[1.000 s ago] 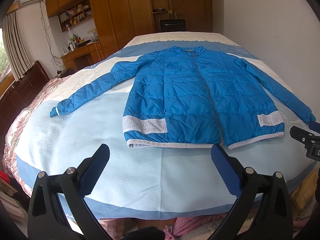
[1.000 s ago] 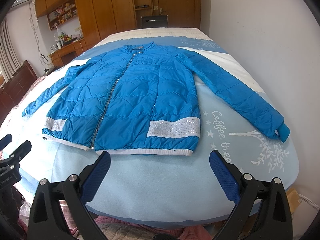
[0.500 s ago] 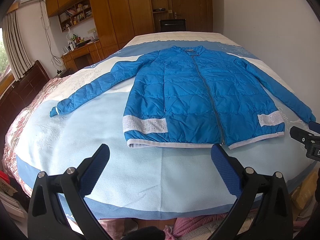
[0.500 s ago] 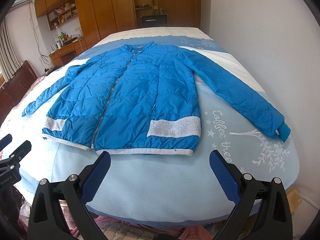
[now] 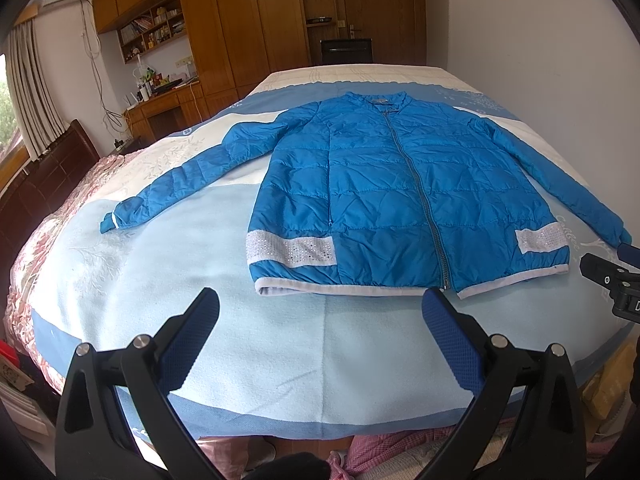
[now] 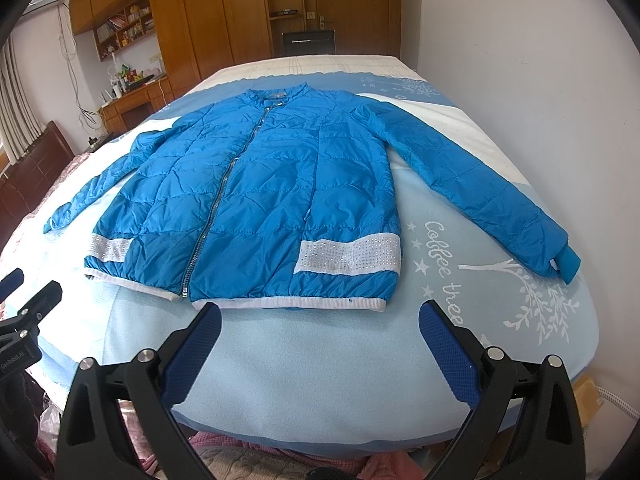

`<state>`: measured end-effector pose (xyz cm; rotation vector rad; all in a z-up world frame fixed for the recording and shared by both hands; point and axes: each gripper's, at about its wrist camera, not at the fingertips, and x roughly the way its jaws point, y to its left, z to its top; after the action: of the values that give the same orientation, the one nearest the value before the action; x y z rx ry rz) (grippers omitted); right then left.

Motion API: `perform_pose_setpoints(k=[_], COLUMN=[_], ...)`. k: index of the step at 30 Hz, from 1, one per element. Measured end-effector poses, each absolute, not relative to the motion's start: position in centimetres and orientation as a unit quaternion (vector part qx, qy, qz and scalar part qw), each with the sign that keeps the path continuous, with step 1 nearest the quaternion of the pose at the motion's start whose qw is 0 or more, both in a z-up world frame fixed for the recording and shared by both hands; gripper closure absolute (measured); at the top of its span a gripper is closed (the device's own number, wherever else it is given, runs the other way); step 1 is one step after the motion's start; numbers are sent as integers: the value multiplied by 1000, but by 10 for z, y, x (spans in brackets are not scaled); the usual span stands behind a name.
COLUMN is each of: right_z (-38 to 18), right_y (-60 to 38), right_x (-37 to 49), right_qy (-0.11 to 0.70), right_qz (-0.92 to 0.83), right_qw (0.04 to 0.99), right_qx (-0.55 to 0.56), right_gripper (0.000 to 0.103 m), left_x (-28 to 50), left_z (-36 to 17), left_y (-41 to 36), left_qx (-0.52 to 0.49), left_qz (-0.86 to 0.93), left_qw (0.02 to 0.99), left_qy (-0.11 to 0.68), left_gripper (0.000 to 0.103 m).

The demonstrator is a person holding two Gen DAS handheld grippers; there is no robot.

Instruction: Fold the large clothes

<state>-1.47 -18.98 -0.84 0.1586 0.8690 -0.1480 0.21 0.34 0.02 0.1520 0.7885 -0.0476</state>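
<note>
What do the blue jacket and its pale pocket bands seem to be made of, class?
Blue jacket: probably thin nylon or polyester shell, padded; slight sheen, fine crinkles, stitched quilting lines. Pocket bands: whitish woven or knit fabric studded with small shiny dots, perhaps rhinestones.

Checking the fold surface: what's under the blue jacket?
The blue jacket lies flat on a light blue blanket spread over the bed, with printed writing showing beside the right sleeve. Whatever lies directly beneath its body is covered.

Your bed carries a light blue blanket over its whole top. A blue quilted jacket lies flat on it, zipped, sleeves spread toward both side edges, hem nearest the foot edge.
</note>
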Motion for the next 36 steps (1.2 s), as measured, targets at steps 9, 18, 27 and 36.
perform_pose_setpoints(k=[9,18,27,36], right_z=[-8,-9,-18,-38], right_y=[-190,-191,-258,-397], right_x=[-13,-11,12,24], right_qy=[420,420,407,411], right_qz=[-72,-71,-112,-215], right_qw=[901,901,895,851], right_qx=[76,79,144,245], right_gripper=[4,4,4,4], left_x=[2,7,61,182], left_z=[-1,-7,-25,-10], left_y=[3,6,-5,-85], left_qx=[75,74,54,78], left_qz=[-23,-25,-69,-141], left_qw=[920,919,897,885], left_qy=[384,386,434,436], left_gripper=[3,3,3,3])
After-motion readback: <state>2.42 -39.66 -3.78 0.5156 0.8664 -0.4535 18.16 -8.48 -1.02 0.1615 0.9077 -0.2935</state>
